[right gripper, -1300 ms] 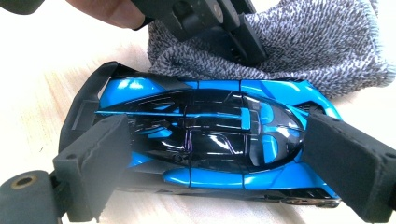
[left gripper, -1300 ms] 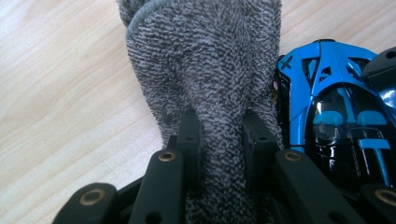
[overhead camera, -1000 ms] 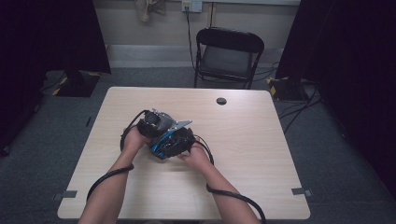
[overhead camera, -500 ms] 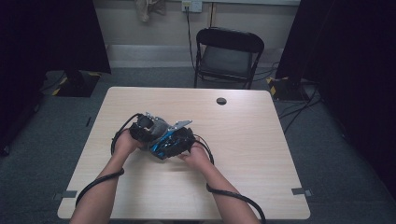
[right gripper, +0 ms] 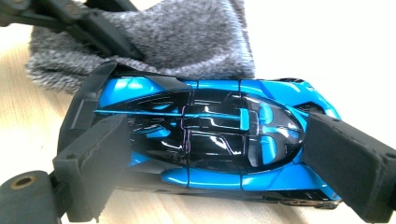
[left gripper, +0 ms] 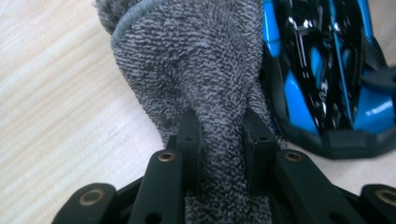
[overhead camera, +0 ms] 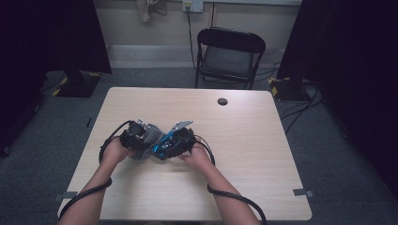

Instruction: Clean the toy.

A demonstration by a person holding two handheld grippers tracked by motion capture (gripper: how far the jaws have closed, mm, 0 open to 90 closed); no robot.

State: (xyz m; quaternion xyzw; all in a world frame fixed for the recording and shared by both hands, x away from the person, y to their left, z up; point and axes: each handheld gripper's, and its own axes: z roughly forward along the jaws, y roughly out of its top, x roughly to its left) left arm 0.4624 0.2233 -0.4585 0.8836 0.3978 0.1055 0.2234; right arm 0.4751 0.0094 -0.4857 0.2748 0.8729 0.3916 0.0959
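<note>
A grey terry cloth (left gripper: 196, 60) lies bunched on the table, and my left gripper (left gripper: 222, 122) is shut on a fold of it. Right beside the cloth sits a blue and black toy car (left gripper: 322, 70). In the right gripper view the toy car (right gripper: 205, 112) lies crosswise between the jaws. My right gripper (right gripper: 215, 136) is shut on it, one pad at its tail and one at its nose. From above, the left gripper (overhead camera: 137, 137) and the right gripper (overhead camera: 177, 140) meet at mid-table, with the cloth (overhead camera: 150, 133) and the car (overhead camera: 162, 147) between them.
The light wooden table (overhead camera: 253, 154) has a small black round piece (overhead camera: 222, 101) near its far edge. A black folding chair (overhead camera: 230, 51) stands behind the table. Cables trail from both grippers toward the near edge.
My left gripper has slid leftward along the table with the cloth in its jaws, away from the car. The right gripper and the car have stayed in place.
</note>
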